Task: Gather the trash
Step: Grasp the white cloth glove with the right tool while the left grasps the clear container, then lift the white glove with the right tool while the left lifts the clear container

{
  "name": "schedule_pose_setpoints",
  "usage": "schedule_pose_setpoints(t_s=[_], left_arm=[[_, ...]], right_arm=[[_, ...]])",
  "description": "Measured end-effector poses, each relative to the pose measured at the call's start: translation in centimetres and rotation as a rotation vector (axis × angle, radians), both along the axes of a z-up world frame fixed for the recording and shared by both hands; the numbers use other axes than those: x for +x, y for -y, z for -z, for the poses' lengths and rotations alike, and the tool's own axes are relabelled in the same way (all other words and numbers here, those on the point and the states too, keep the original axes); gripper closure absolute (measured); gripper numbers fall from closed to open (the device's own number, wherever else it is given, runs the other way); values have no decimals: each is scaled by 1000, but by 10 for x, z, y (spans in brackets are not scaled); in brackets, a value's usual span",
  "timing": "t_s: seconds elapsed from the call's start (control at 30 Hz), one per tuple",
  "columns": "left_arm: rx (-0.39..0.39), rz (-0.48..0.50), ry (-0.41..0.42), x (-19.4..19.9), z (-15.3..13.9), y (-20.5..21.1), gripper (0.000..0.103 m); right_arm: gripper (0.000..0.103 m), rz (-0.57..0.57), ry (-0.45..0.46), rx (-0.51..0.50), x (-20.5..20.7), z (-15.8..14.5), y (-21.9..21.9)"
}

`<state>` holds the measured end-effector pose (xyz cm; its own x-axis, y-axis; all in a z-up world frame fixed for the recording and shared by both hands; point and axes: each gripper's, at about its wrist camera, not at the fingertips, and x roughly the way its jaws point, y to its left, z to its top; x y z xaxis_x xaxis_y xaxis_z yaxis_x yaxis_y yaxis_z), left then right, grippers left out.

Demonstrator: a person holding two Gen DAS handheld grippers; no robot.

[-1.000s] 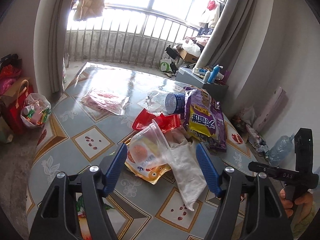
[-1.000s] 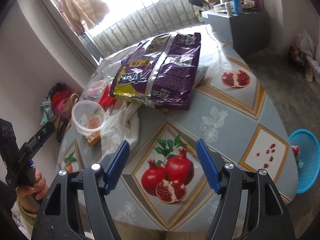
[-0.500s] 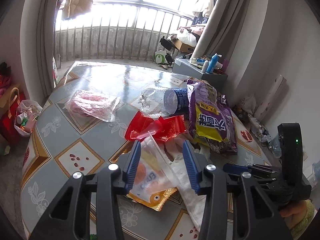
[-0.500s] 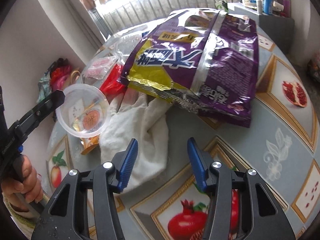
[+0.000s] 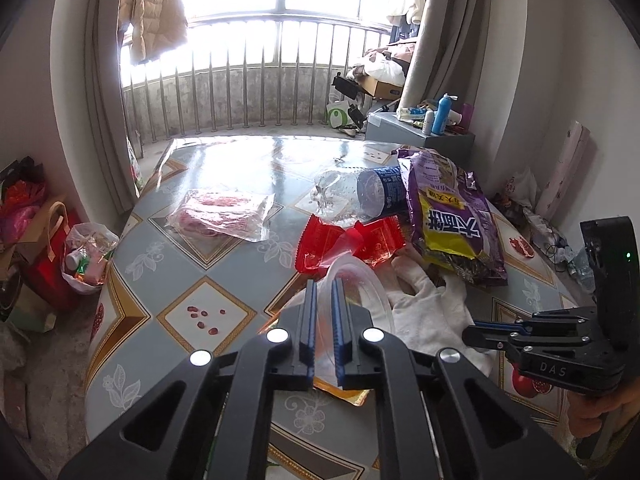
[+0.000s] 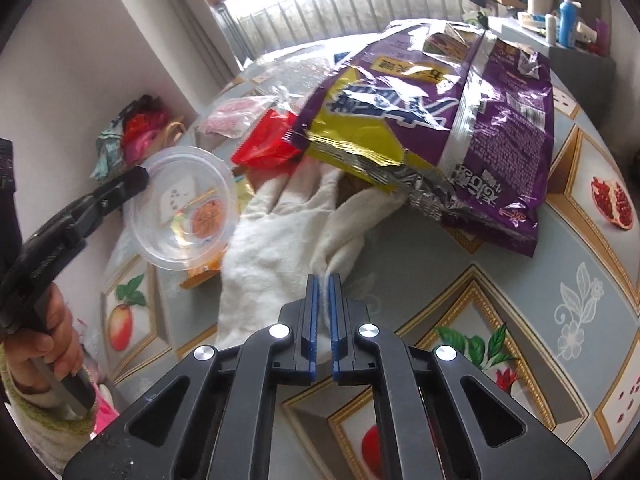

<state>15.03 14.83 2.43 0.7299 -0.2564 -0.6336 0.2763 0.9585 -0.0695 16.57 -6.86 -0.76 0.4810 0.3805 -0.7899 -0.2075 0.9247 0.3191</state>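
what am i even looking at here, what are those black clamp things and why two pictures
No robot here: a person holds a hand-held gripper in each hand, each with a camera looking along its blue fingers. One picture is from the left hand-held gripper, the other from the right hand-held gripper. Both jaws have just been closing. The left one pinches the rim of a clear plastic cup; the right one pinches a white glove. On the patterned table also lie a purple snack bag, a red wrapper and a crushed bottle.
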Motion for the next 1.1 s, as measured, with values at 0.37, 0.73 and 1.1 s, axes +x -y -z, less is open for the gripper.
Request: schedule_pose_setpoints(t_s=[0.37,0.73,1.1], left_arm=[[4,26,53,-34,-29,5,98],[-94,189,-46,-48,-13,60,98],[-120,295,-154,-26,15,126,98]], right_arm=[[100,18,64,70,-36,-28,32],[100,175,29,64,-83,-18,92],[99,432,0,97,-111,-5,177]])
